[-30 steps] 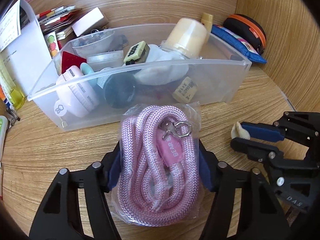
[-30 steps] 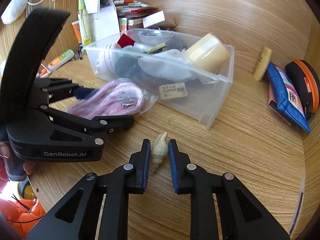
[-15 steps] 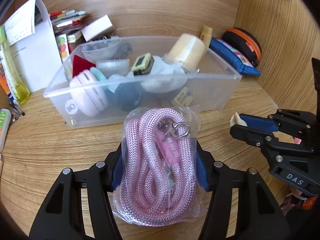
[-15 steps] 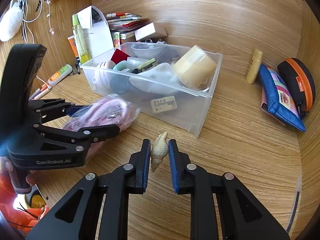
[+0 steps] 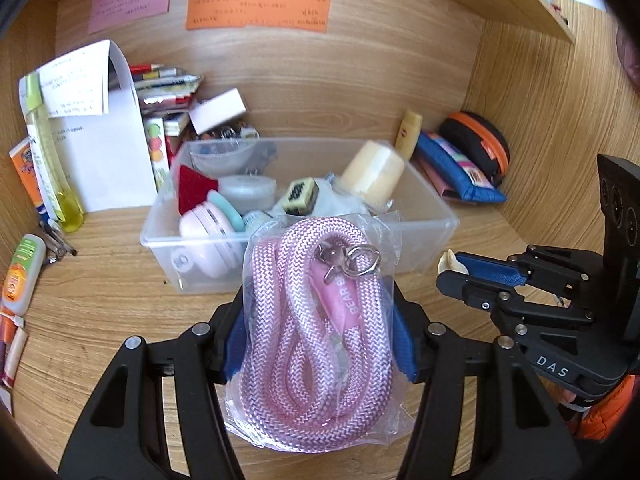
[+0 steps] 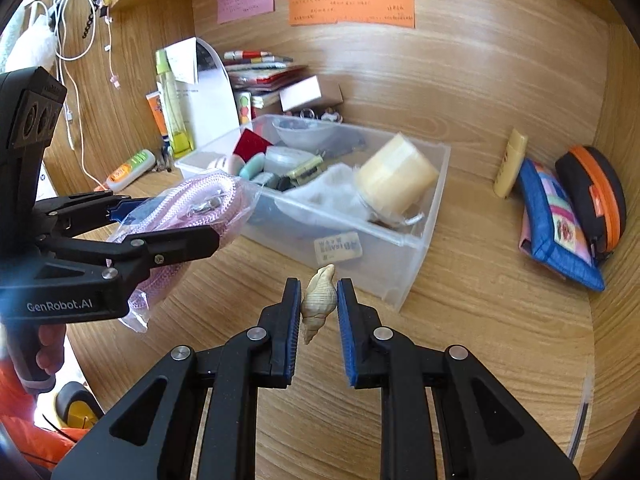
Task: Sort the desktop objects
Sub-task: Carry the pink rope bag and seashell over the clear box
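While both tongs pinch their loads, each hangs clear above the wooden desk.

Left gripper squeezes the bagged pink rope between its blue pads; right gripper is pressed tight on a small cream seashell, just in front of the clear bin crowded with small items. Beyond lie a blue pouch, an orange-rimmed case, papers and wall notes. Compared with a second earlier, both loads sit higher and the back wall shows more. Both tools tilt downward; a hand wraps the left handle.
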